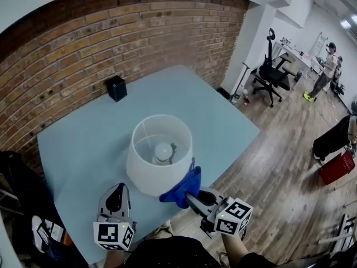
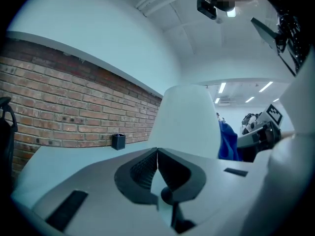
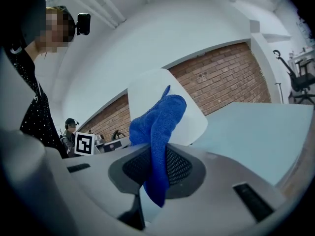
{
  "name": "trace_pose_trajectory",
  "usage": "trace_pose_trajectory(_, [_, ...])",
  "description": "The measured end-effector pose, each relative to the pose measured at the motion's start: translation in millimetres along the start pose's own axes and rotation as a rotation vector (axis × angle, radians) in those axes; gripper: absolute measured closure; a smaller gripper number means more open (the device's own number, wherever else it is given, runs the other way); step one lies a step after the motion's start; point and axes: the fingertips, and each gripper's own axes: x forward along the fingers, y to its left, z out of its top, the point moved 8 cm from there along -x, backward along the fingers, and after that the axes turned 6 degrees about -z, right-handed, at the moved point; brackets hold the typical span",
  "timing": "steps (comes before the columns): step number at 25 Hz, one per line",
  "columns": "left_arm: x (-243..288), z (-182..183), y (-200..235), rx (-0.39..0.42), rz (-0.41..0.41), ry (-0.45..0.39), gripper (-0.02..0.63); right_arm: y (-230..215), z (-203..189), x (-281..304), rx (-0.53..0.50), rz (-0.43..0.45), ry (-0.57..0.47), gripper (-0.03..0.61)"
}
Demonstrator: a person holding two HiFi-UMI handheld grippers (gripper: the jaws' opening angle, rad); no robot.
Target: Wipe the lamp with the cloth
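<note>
Just now the left claw [image 2: 156, 156] is pressed shut on nothing, with the white lamp [image 1: 139, 169] right ahead of it on the pale blue surface [image 1: 83, 144]. The right claw [image 3: 155, 168] pinches the blue cloth [image 3: 162, 114] against the shade.

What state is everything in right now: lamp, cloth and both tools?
Lamp: upright on the table.
Cloth: bunched up, at the lamp's lower edge.
Right tool: shut on the cloth.
Left tool: shut, empty, short of the lamp.
</note>
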Motion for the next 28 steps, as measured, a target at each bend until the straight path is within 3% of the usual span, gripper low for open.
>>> trace_pose_trajectory(4, [9,7,11,0.012,0.021,-0.01,0.604,-3,10,-7,-0.039,0.026,-0.068,0.518])
trace_pose_trajectory(8, [13,19,19,0.017,0.036,-0.042,0.604,-8,60,-33,-0.009,0.048,-0.279,0.518])
trace_pose_trajectory(11, [16,26,23,0.026,0.038,-0.06,0.604,-11,107,-42,-0.042,0.0,-0.413,0.518])
trace_pose_trajectory(15, [18,29,21,0.029,0.031,-0.074,0.606,-18,157,-35,-0.074,-0.065,-0.513,0.518])
trace_pose_trajectory(21, [13,34,17,0.041,0.038,-0.095,0.604,-8,187,-12,-0.103,-0.084,-0.54,0.518])
trace_pose_trajectory(28, [4,29,20,0.044,0.061,-0.089,0.604,-17,157,6,-0.053,-0.144,-0.508,0.518])
